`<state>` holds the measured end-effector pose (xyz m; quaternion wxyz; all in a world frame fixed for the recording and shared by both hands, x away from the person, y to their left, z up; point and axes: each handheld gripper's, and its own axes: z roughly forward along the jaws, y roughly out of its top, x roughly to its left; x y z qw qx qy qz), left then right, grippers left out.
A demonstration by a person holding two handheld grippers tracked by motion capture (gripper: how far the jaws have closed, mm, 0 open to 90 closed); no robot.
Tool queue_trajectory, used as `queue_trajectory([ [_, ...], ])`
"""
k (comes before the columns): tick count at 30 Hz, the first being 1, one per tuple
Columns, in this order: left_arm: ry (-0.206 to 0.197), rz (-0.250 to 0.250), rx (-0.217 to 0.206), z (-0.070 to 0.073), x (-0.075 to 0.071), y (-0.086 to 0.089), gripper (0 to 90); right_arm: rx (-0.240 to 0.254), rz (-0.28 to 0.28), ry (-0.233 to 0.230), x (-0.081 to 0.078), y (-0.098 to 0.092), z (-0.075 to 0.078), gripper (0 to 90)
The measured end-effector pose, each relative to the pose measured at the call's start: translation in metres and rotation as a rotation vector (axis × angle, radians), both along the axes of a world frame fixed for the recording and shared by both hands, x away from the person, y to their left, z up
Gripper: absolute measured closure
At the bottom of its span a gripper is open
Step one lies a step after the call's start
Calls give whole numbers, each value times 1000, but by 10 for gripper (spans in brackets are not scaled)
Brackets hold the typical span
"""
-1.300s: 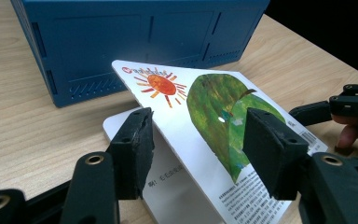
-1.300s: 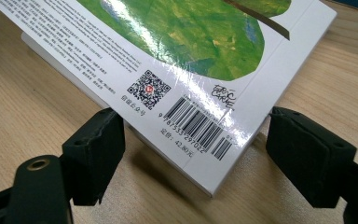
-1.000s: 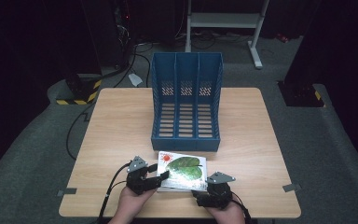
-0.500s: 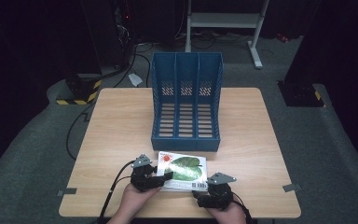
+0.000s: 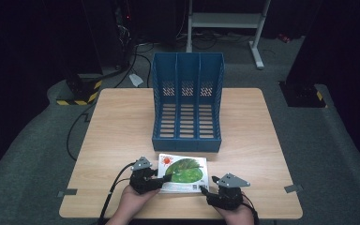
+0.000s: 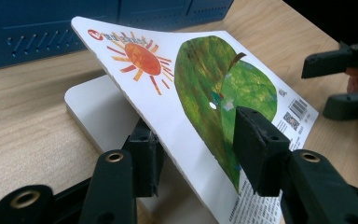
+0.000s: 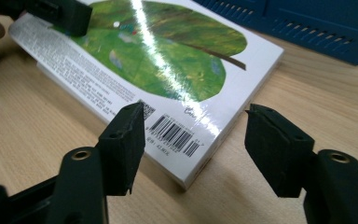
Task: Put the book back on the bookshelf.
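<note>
The picture book (image 5: 183,174) lies on the desk (image 5: 122,126) just in front of the blue file rack (image 5: 187,101), its long axis running left to right between both hands. The left hand-held gripper (image 6: 193,149) is nearer: its jaws have just been closing and now straddle the lifted cover, one below and one above (that lift is plain in the left gripper view). The right hand-held gripper (image 7: 193,149) has also been closing but stands spread, just short of the barcode corner.
</note>
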<state>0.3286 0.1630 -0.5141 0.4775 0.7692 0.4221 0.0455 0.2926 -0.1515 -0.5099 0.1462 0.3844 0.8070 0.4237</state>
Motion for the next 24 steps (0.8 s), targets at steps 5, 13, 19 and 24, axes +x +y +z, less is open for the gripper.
queue_trajectory([
  [5,12,-8,0,-2,-2,1,540,18,-27,-6,4,-2,1,391],
  [13,-10,-23,10,-1,-2,2,551,6,-99,32,21,5,10,340],
  [19,-39,-36,31,0,-4,2,564,19,-115,31,34,10,13,306],
  [24,-71,-49,35,1,-6,2,576,7,-98,29,33,11,4,326],
])
